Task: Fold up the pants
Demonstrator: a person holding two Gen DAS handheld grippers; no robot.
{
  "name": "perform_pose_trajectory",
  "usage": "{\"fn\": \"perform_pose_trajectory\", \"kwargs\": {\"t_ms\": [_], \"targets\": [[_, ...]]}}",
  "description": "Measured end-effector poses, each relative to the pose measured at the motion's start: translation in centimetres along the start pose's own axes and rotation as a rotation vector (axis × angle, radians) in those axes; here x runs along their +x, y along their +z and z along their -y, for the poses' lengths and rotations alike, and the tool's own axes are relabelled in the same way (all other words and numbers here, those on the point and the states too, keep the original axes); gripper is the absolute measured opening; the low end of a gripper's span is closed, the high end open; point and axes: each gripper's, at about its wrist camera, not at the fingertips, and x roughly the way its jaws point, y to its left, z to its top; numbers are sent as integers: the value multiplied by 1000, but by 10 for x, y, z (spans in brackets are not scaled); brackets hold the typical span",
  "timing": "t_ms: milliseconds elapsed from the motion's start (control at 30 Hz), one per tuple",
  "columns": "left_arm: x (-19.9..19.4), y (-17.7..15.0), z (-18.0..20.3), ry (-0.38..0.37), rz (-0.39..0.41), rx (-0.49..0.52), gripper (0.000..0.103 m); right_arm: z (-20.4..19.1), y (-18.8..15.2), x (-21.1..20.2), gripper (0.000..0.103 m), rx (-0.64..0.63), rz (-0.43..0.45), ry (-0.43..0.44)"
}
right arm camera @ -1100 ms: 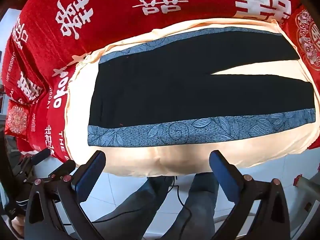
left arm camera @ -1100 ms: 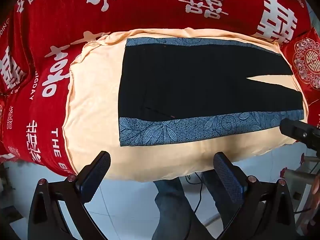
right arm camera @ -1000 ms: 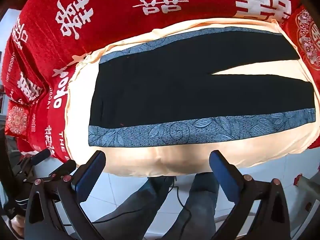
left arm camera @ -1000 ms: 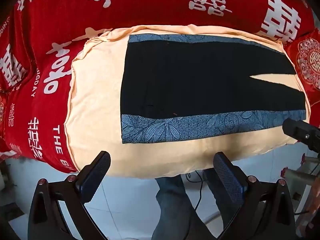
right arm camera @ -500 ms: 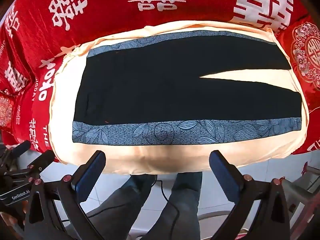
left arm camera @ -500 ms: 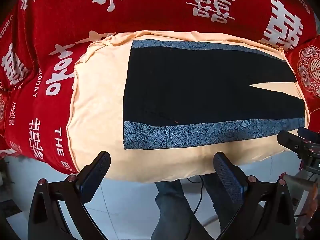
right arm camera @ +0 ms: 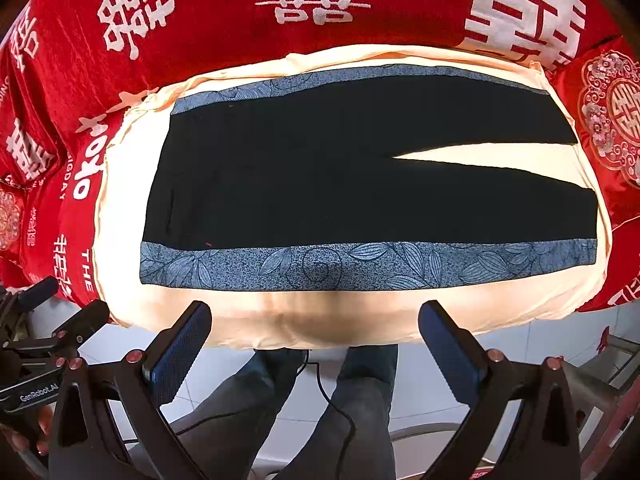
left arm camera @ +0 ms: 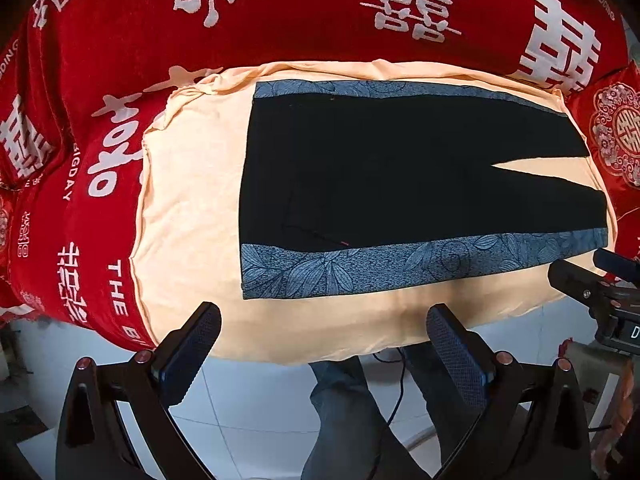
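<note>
Black pants with blue leaf-patterned side stripes lie flat and spread out on a peach cloth, waist to the left, legs to the right with a narrow gap between them. They also show in the right wrist view. My left gripper is open and empty, held above the cloth's near edge. My right gripper is open and empty, also above the near edge. Neither touches the pants.
The peach cloth covers a bed with a red quilt bearing white characters. A red embroidered cushion lies at the right. The person's legs and a black cable stand on white floor tiles below.
Both grippers have shifted slightly; the right wrist view now sits more centred over the pants. The pants have not moved. Both grippers stay open.
</note>
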Motion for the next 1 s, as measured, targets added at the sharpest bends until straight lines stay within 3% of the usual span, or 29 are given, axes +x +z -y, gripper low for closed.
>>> {"fn": "perform_pose_trajectory", "kwargs": {"t_ms": [333,1000], "targets": [[0,1,-1,-24,-4,-17,103,1,-6,1,103,6,-5,-14],[4,1,1,-2,-29,-21,103,7,-7,1,103,11,-10,-37]]}}
